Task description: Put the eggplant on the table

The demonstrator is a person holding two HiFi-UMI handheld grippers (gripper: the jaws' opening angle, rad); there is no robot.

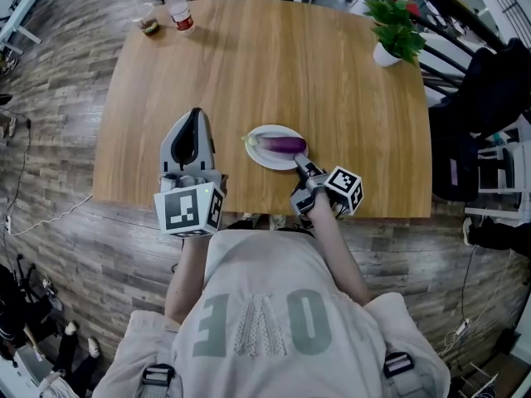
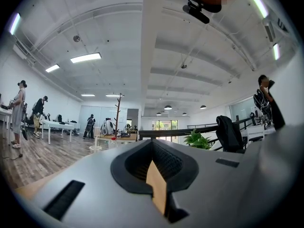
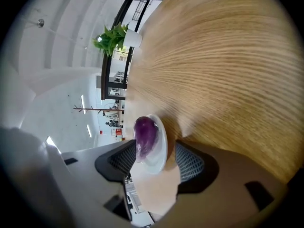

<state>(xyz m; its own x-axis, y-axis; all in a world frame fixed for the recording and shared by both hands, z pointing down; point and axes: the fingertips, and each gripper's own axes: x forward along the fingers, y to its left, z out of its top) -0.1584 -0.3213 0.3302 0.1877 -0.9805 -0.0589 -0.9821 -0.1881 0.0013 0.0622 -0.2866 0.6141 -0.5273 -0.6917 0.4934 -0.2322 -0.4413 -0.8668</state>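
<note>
Eggplant (image 1: 284, 145), purple, lying on a white plate (image 1: 270, 161) near the front edge of the wooden table (image 1: 332, 73); right gripper (image 1: 300, 165) at the plate's rim — jaws spread wide, pads clear of the eggplant; left gripper (image 1: 195, 116) — clenched, empty — left of the plate.

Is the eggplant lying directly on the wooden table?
No, the eggplant lies on a white plate, which sits on the table.

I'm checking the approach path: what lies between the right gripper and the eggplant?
Only the rim of the white plate under the eggplant, seen in the head view; the right gripper has its jaws open.
</note>
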